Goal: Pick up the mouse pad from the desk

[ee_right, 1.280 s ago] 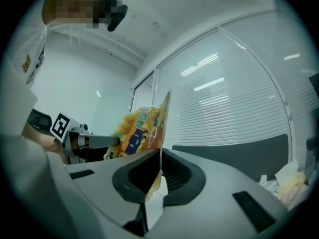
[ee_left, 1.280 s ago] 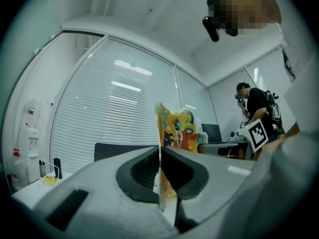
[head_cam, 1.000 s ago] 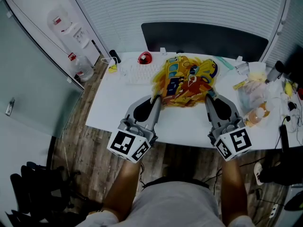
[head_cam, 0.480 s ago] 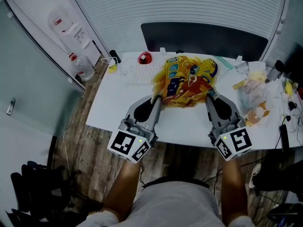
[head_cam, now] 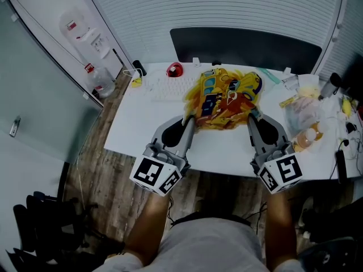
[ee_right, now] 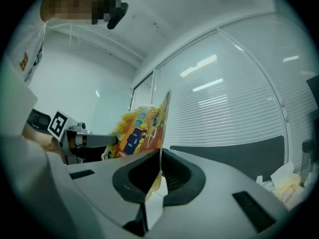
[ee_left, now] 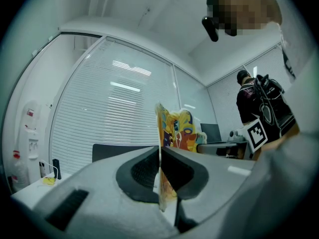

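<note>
The mouse pad (head_cam: 227,97), yellow and orange with a cartoon print, hangs lifted over the white desk (head_cam: 142,123), held at its two near corners. My left gripper (head_cam: 189,119) is shut on its left corner; in the left gripper view the pad's thin edge (ee_left: 162,133) runs up between the pressed jaws, its printed face (ee_left: 180,131) spreading to the right. My right gripper (head_cam: 250,115) is shut on the right corner; in the right gripper view the pad (ee_right: 142,133) rises from the shut jaws and spreads left.
A white keyboard (head_cam: 167,88) and a red object (head_cam: 174,69) lie at the desk's back left. Plastic bags and clutter (head_cam: 303,112) fill its right side. A dark monitor (head_cam: 244,47) stands behind. A water dispenser (head_cam: 85,38) stands at the far left. Another person (ee_left: 261,101) stands beyond.
</note>
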